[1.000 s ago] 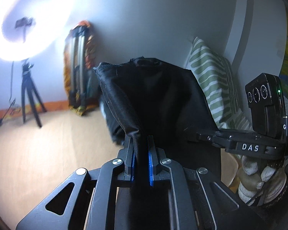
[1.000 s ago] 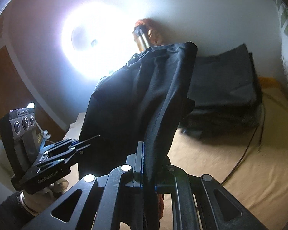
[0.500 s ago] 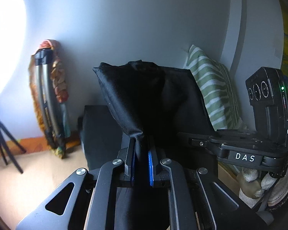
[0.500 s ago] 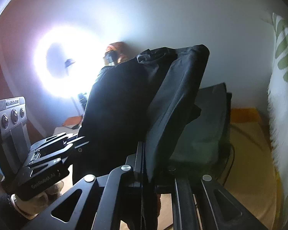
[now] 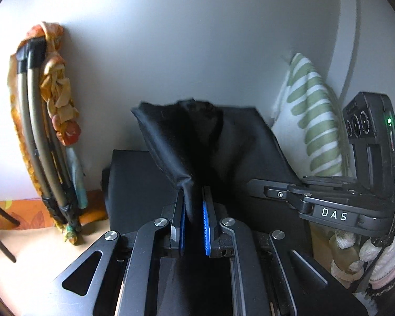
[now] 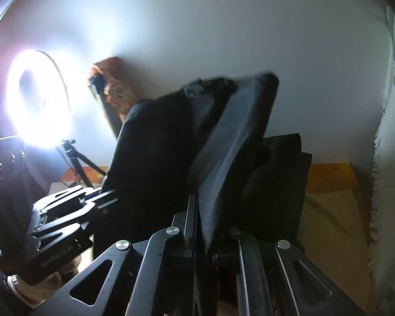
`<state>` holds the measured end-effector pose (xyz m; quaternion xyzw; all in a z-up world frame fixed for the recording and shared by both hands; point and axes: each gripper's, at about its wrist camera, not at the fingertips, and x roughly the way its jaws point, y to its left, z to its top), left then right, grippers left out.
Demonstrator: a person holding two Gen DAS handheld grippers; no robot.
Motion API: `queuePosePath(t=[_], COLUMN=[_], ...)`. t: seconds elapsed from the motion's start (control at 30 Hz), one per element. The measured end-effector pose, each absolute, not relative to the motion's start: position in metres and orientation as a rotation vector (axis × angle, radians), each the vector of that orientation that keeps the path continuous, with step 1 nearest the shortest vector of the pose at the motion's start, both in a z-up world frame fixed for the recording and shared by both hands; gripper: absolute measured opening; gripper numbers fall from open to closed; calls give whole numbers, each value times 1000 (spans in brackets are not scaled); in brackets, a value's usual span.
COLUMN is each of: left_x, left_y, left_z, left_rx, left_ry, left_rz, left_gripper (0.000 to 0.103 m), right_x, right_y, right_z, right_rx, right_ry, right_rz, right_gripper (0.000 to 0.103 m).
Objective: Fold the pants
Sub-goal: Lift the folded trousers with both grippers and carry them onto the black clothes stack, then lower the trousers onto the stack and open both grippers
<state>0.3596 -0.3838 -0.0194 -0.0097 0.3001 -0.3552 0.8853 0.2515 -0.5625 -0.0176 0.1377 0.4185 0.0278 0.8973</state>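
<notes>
Step in hand, as I read it: mid-fold carry, black fabric pants [image 5: 197, 142] lifted off the surface and held up between both tools.

Left tool [image 5: 194, 226]: blue-padded fingers [image 5: 182, 226] clenched on a bunched edge of the cloth. The corner stands up and fans out above the jaws.

Right tool [image 6: 201, 226]: also clamped on a fold of the same cloth. Fabric rises from the jaws and drapes left toward the other tool.

Both tools sit close, side by side. The right one shows at the right edge of the left wrist view, the left one at the left edge of the right wrist view.

Scene:
- dark folded fabric stack [image 5: 129, 181] on the tan bed surface [image 6: 331, 210], far side, against the white wall
- green-striped white cushion [image 5: 310, 131] at right
- lit ring lamp on a tripod [image 6: 39, 100] at far left
- folded metal stand wrapped in orange cloth [image 5: 44, 121] leaning on the wall

How much of the pants hangs below the tools is hidden.

Next move, my guess:
- lower both tools together onto the bed
- keep the held edge level so the layers land aligned
- release only once the cloth is flat

Risk: uneven drop skews the fold.
</notes>
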Motion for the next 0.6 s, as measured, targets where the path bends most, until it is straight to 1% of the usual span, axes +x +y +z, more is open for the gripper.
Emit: queuePosePath(t=[0.17, 0.23, 0.33, 0.37, 0.43, 0.53, 0.6], left_x=[372, 374, 375, 375, 376, 374, 368], left_y=[-384, -382, -380, -378, -373, -363, -358], left_z=[-30, -33, -36, -37, -37, -34, -29], left_rx=[-11, 3, 51, 55, 50, 32, 42], left_ry=[652, 661, 658, 657, 664, 660, 644], left_rz=[-685, -673, -631, -620, -598, -582, -579], left_gripper=[9, 10, 11, 11, 11, 12, 17], right_x=[263, 262, 262, 262, 261, 256, 249], right_y=[-578, -581, -585, -587, -592, -596, -597], right_z=[-41, -48, -50, -49, -45, -37, -29], right_rx=[270, 256, 228, 216, 196, 158, 154], right_ry=[911, 918, 922, 923, 920, 899, 885], right_rz=[20, 0, -40, -57, -103, -161, -172], right_gripper=[5, 7, 14, 19, 26, 29, 30])
